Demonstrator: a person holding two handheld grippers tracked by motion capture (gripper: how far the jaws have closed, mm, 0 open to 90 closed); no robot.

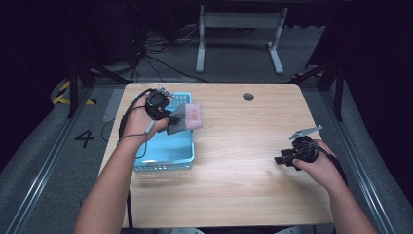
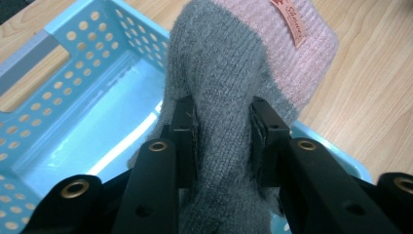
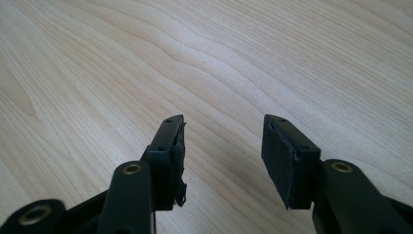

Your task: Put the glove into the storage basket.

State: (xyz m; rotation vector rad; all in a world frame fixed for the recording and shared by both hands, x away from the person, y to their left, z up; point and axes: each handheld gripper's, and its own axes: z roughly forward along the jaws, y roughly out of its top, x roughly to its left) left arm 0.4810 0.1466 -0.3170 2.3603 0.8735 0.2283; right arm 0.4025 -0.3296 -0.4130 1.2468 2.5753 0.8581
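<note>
While my left gripper (image 2: pixel 221 139) clamps the grey-and-pink knitted glove (image 2: pixel 243 73), I read this as the carry step: glove lifted, held over the blue basket (image 1: pixel 165 156), not yet dropped in. Pads press into the grey part from both sides, the wool bunched between them. The pink cuff with its label (image 2: pixel 294 22) sticks out past the basket's far rim, over the wooden table (image 1: pixel 253 146).

From the high view my left hand (image 1: pixel 139 122) sits above the basket's back half, glove (image 1: pixel 187 117) hanging toward its right edge.

Right gripper (image 3: pixel 221 146): jaws wide apart, nothing between them, bare wood underneath. It's parked well apart from the basket, near the table's right side (image 1: pixel 294 156).

Next move, my guess: shift the left gripper back toward the basket's middle so the cuff clears the rim, lower, then open. Risk is the cuff draping over the wall and pulling the glove out. Right gripper isn't needed unless the glove snags.
</note>
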